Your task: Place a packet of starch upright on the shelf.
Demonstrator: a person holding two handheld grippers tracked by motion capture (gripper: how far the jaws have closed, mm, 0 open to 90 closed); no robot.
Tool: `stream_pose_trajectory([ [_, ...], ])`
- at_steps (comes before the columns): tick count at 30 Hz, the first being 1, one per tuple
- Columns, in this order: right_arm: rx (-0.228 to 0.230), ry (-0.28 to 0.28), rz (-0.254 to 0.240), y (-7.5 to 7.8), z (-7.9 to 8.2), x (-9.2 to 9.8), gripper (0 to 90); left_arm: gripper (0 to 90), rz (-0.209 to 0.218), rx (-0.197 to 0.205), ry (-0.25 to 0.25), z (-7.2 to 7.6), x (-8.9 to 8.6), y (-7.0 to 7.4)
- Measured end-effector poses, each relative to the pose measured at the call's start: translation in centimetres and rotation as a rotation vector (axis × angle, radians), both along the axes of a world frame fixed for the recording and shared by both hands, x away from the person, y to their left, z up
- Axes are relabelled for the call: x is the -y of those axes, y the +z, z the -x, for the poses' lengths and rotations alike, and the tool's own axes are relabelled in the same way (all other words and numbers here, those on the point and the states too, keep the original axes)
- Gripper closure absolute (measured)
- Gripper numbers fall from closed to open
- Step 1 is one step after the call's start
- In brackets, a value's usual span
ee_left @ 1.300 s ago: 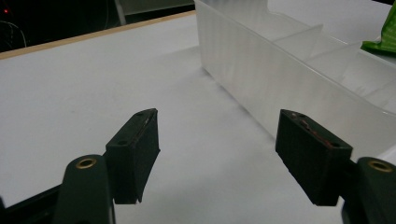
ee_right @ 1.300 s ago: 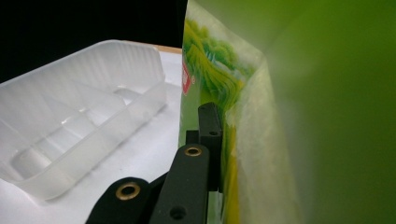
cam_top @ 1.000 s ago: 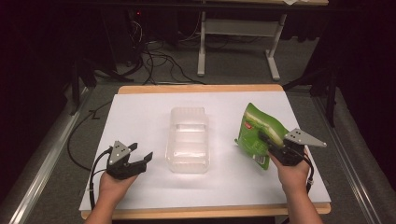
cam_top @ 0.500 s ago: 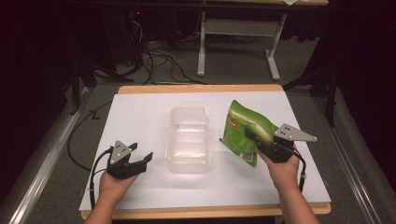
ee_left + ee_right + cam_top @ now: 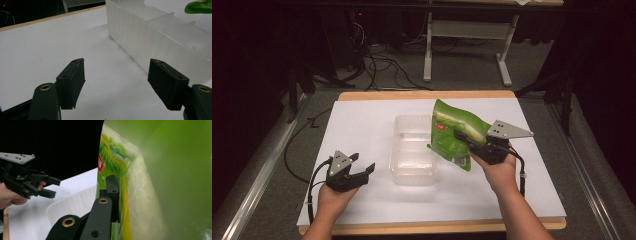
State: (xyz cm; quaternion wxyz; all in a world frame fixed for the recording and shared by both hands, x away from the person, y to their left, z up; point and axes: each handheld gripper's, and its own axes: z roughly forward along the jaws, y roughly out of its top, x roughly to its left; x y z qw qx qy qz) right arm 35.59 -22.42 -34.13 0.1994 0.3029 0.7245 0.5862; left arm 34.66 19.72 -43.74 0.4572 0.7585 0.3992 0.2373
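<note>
A green snack bag hangs in the air just right of a clear plastic container at the table's middle, its left part over the container's right rim. My right gripper is shut on the bag, whose printed face rises close in the right gripper view beside my own jaw. My left gripper rests on the white table left of the container, jaws open with nothing between them. The container's wall and inner dividers lie just beyond. The other hand's gripper appears far off.
The white table top has a wooden edge. Cables trail from both grippers. Beyond the table stand a desk frame and floor cables. Metal rails run along both sides of the table.
My right gripper has carried the green bag leftward and lifted it, from the table's right side to the container's right rim. The left gripper has stayed in place, open.
</note>
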Motion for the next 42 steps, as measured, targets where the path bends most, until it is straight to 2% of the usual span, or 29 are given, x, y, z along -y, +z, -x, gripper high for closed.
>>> stream_pose_trajectory([
  [4,0.004,0.04,-0.007,0.3,-0.4,-1.1,90.0,30.2,0.002,0.0,0.0,0.0,0.0,0.0],
  [5,0.006,0.071,-0.011,0.4,-0.9,-1.9,90.0,30.2,-0.001,0.001,-0.002,0.0,-0.1,0.0],
  [9,0.003,0.126,-0.009,0.4,-1.7,-3.5,90.0,30.2,0.0,0.0,0.0,0.0,-0.2,0.0],
  [10,0.003,0.126,-0.009,0.4,-1.7,-3.5,90.0,30.2,0.0,0.0,0.0,0.0,-0.2,0.0],
  [11,0.002,0.151,-0.006,0.3,-2.1,-4.3,90.0,30.2,-0.001,0.0,0.0,-0.1,-0.2,0.0],
  [14,-0.002,0.172,0.0,0.1,-2.4,-5.1,90.0,30.2,-0.003,-0.003,0.001,-0.1,-0.3,0.0],
  [18,-0.011,0.243,0.009,-0.4,-3.2,-6.9,90.0,30.2,-0.007,0.001,0.001,-0.1,-0.3,0.0],
  [20,-0.015,0.255,0.016,-0.4,-3.3,-7.2,90.0,30.2,-0.004,-0.001,0.003,-0.1,-0.3,-0.1],
  [22,-0.023,0.29,0.028,-0.7,-3.7,-8.2,90.0,30.2,-0.006,0.0,0.006,-0.1,-0.4,-0.1],
  [28,-0.046,0.317,0.032,-1.6,-4.3,-8.7,90.0,30.2,-0.01,-0.002,0.006,-0.2,-0.4,-0.1],
  [32,-0.081,0.338,0.039,-2.6,-4.8,-8.8,90.0,30.2,-0.01,-0.002,0.007,-0.1,-0.4,-0.1],
  [37,-0.096,0.351,0.011,-3.2,-5.1,-8.9,90.0,30.2,-0.009,-0.003,0.009,-0.1,-0.4,-0.1],
  [42,-0.108,0.356,0.013,-4.0,-5.2,-9.3,90.0,30.2,-0.009,-0.002,0.01,-0.1,-0.4,-0.1],
])
